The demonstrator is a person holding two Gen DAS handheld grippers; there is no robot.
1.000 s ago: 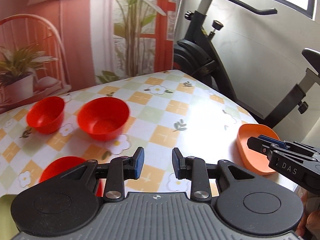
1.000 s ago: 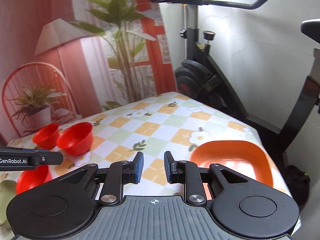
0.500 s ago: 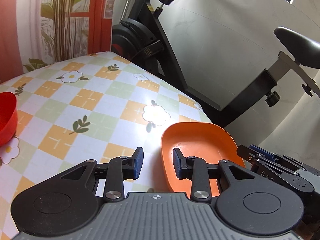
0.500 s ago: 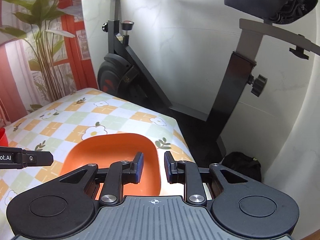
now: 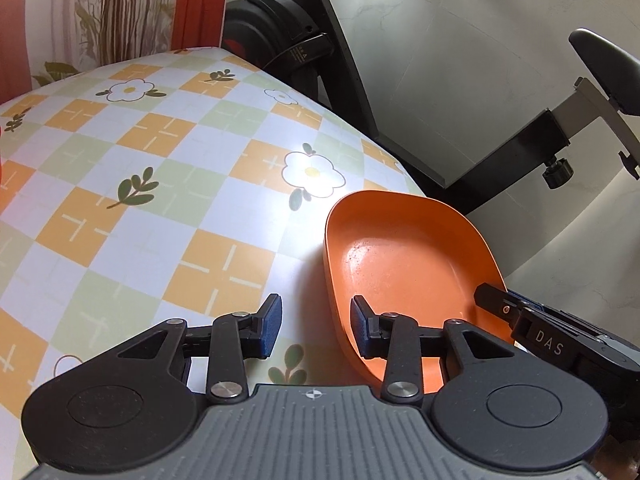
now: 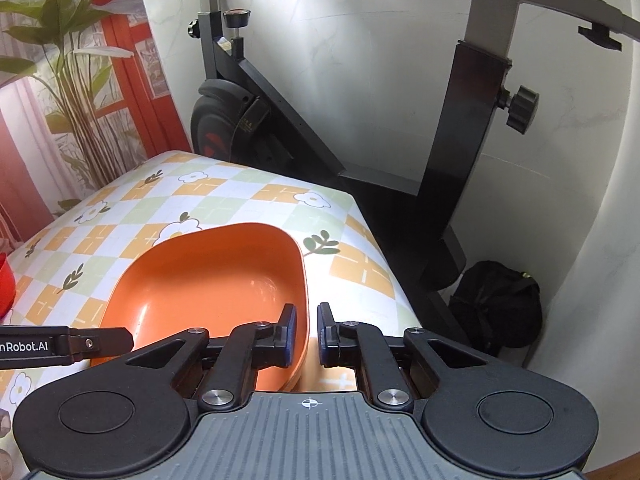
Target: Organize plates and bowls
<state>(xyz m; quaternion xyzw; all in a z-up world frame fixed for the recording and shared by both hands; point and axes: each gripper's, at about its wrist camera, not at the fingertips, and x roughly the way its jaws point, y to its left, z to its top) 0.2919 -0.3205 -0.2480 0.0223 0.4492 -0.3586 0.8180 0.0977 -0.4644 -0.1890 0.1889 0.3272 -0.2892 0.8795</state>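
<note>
1. Now we count one orange plate, a deep rounded-square dish, lying flat and open side up at the table's right edge, near its far right corner.
2. We count two grippers. Our left gripper has its jaws apart, straddling the plate's left rim: one blue pad is outside over the cloth, the other inside the dish.
3. Our right gripper has its jaws slightly apart, straddling the plate's right rim without clamping it.
4. We read "DAS" on the right gripper's finger in the left wrist view, and "nRobot.AI" on the left gripper's finger in the right wrist view.
5. From the left wrist view, the plate's long axis runs from us toward the table's far edge.
6. One red bowl peeks in at the left; one exercise bike stands beyond the table.
</note>
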